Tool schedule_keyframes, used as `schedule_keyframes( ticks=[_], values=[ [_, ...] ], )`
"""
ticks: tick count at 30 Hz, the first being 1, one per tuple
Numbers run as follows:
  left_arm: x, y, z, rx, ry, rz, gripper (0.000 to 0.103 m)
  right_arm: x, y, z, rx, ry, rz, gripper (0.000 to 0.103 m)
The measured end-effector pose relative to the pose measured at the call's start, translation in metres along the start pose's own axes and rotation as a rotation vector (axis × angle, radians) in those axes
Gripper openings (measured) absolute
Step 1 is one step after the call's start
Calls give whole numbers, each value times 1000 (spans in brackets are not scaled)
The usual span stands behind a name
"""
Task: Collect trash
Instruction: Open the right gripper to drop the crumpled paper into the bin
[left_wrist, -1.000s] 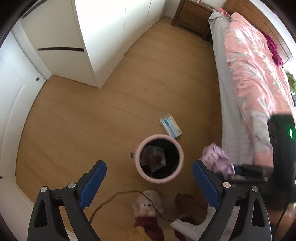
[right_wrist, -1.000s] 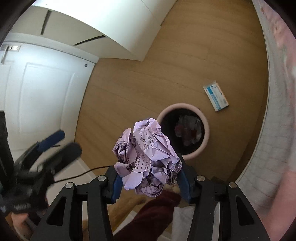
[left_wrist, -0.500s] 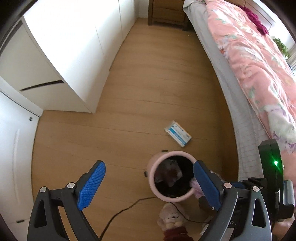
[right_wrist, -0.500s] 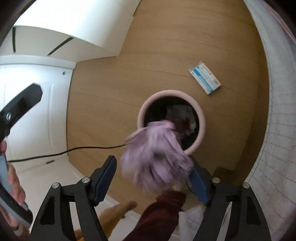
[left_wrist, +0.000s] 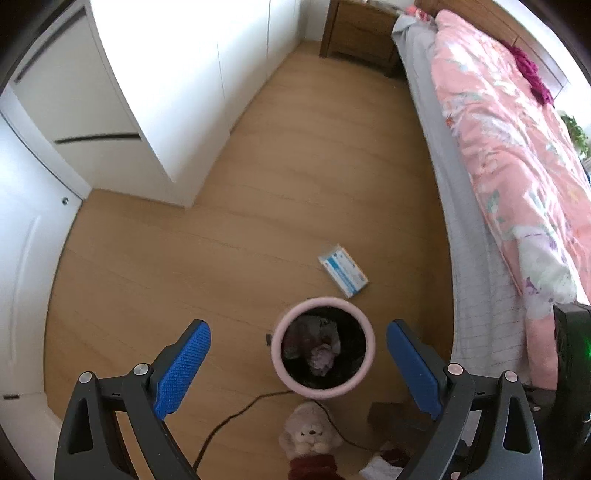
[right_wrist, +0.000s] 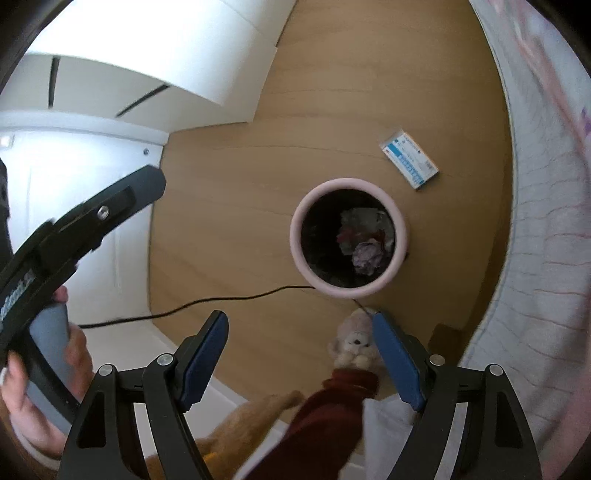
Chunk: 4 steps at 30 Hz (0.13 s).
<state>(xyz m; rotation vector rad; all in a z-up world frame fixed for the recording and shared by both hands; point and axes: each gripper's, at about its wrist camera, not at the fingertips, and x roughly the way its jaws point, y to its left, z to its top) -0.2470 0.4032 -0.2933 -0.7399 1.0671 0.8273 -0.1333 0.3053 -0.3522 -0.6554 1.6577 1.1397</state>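
A pink-rimmed round bin (left_wrist: 280, 343) (right_wrist: 295, 240) stands on the wooden floor. A crumpled lilac paper ball (left_wrist: 322, 360) (right_wrist: 367, 256) lies inside it on other scraps. A white and blue flat box (left_wrist: 343, 269) (right_wrist: 410, 162) lies on the floor just beyond the bin. My right gripper (right_wrist: 300, 363) hangs above the bin's near side; its jaws are opening with nothing between them. My left gripper (left_wrist: 297, 365) is open and empty, high over the bin.
A bed with a pink floral cover (left_wrist: 517, 155) runs along the right. White wardrobes (left_wrist: 155, 74) and a door (left_wrist: 22, 258) stand on the left. A plush bear (left_wrist: 310, 435) (right_wrist: 352, 343), a black cable (right_wrist: 207, 301) and some clothing lie near the bin. A hand (right_wrist: 22, 398) holds the left gripper's handle.
The right gripper opened and let go of the lilac paper ball, which fell into the bin. Both grippers shifted so the bin sits more centrally between the fingers.
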Motion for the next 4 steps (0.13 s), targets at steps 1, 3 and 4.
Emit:
schedule_keyframes(
  ticks=[1,3,4],
  values=[
    [-3,-1,-1,3,-10,8,96,-3,1,0,-8,0,-15,79],
    [-14,-2,-3,10,-48,37,95,-13,3,0,-17,-10,-49,79],
    [-16,-1,-3,9,-54,46,95,-18,3,0,-14,-16,-61,79]
  ],
)
